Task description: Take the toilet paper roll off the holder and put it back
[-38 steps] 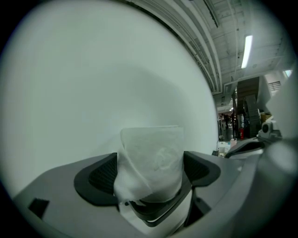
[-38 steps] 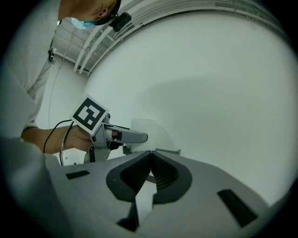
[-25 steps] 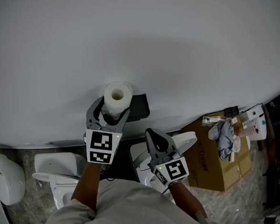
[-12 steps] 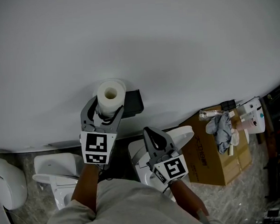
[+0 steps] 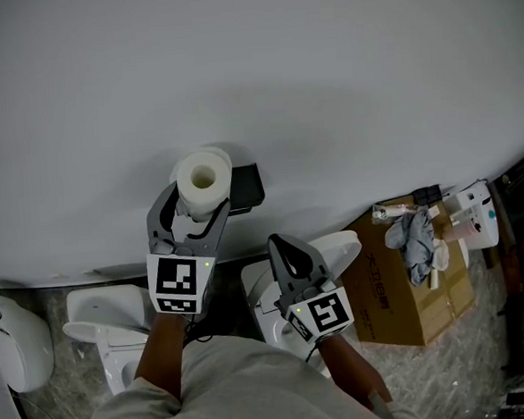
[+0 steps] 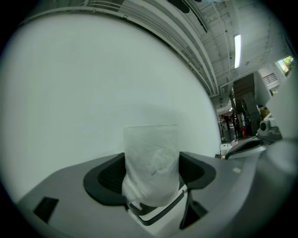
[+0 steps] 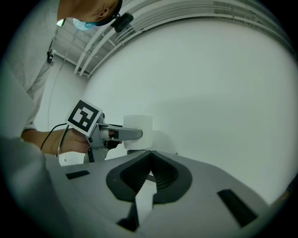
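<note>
Fingers of the right gripper (image 7: 150, 162) are resting together on nothing, probably idling clear of the working side. Ahead and to their left, the left gripper (image 6: 151, 179) is clamping the toilet paper roll (image 6: 151, 153) across its sides, dark pads (image 6: 104, 174) pressing into soft, slightly crumpled white paper. The roll is standing upright between those fingers, hollow core facing up, which should suit sliding it along a peg. Just beyond the right fingertip a black boxy holder (image 5: 247, 185) is sitting on the plain white wall (image 5: 325, 83). Cannot tell whether the roll is fully free of it.
</note>
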A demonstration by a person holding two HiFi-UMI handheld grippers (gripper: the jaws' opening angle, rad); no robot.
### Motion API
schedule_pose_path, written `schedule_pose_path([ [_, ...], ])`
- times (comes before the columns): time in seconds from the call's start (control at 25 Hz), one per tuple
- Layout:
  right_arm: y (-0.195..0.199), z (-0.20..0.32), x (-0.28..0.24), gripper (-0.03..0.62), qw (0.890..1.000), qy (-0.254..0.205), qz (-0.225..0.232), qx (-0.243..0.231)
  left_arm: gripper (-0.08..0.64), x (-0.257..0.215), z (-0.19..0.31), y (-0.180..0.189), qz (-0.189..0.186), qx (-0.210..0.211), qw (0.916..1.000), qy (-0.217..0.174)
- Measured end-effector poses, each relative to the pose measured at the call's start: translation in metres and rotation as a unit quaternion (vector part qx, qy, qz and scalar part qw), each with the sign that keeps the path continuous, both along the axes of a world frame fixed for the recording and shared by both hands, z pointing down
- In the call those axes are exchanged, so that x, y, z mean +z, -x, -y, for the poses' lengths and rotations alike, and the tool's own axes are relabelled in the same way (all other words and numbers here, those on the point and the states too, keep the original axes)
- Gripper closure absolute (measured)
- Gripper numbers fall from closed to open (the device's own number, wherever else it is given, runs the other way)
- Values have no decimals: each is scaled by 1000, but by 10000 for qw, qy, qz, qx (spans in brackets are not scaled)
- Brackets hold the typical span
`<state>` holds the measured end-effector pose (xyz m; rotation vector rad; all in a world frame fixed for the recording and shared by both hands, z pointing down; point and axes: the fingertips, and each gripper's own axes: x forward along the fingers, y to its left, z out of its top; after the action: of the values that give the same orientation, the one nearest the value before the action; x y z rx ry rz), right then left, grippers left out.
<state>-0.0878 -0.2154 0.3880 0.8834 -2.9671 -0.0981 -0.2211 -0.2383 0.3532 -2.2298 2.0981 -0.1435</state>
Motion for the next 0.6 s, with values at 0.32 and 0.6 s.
schedule_pose_path([
  [0.32,-14,-22,-12,588,9999,-95,122,-48,204,-9,-30,-21,26,25,9999,-103],
  [0.6,-30,-52,-19,588,9996,-149,194,-161,204,-13,-70,-43,40,-35,9998,-174],
])
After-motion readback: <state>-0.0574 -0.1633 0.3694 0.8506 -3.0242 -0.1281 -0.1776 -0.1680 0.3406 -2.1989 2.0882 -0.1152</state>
